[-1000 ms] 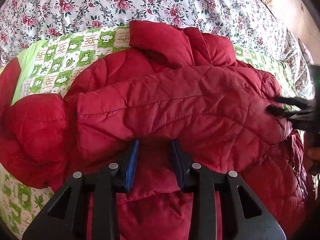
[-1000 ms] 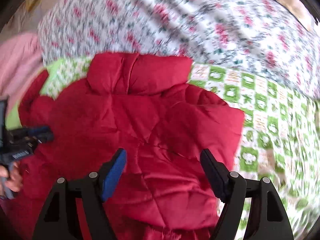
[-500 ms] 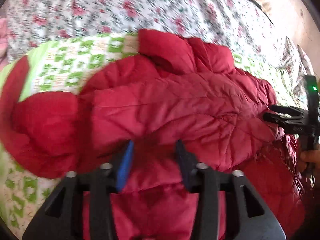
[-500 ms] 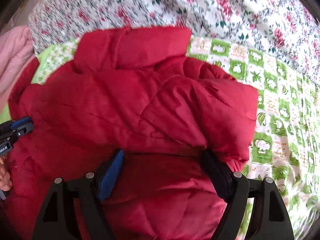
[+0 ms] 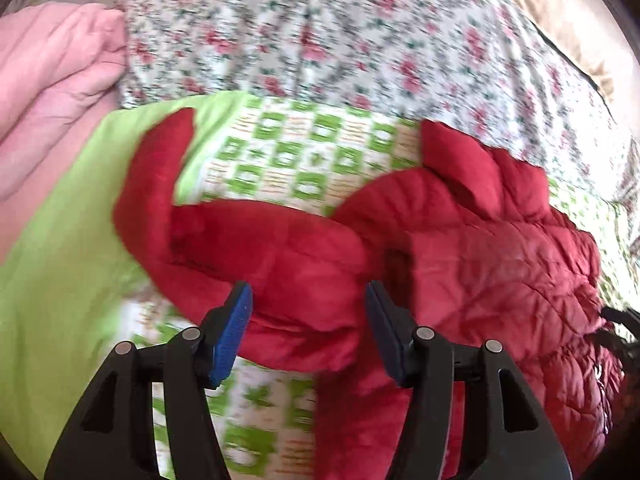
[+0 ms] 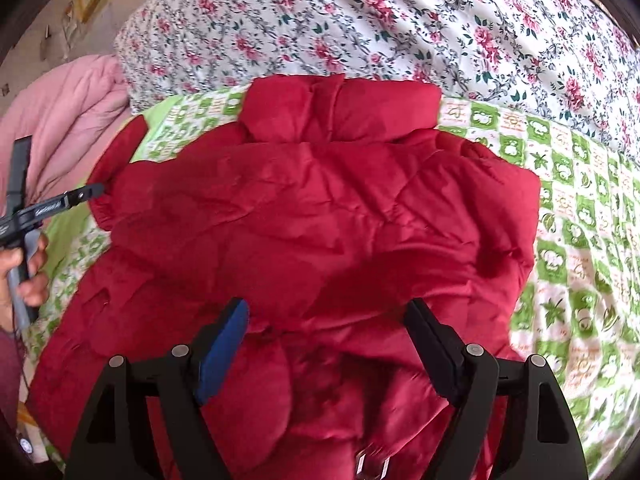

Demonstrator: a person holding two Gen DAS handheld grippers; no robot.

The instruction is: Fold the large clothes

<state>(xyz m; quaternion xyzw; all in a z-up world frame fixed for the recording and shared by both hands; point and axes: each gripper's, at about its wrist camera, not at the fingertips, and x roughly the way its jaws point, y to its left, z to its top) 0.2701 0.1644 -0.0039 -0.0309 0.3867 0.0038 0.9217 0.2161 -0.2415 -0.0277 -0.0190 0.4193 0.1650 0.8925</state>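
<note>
Both my tongs are unclenched over the red padded jacket [image 6: 312, 216] spread on the green-checked sheet [image 6: 568, 208] near the bed's foot edge: left gripper [image 5: 306, 320] still widening astride its loose sleeve [image 5: 256, 248], right gripper [image 6: 326, 332] gaping, grasping nothing.

Red quilted jacket [image 6: 312, 216] spread on green-patterned blanket [image 6: 568, 208], collar far side

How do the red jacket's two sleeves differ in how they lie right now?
The left sleeve sticks out sideways off the red jacket, its cuff bent up over the green sheet; the right sleeve is folded in across the body. The opening left gripper straddles the left sleeve. Both are puffy, quilted red.
</note>
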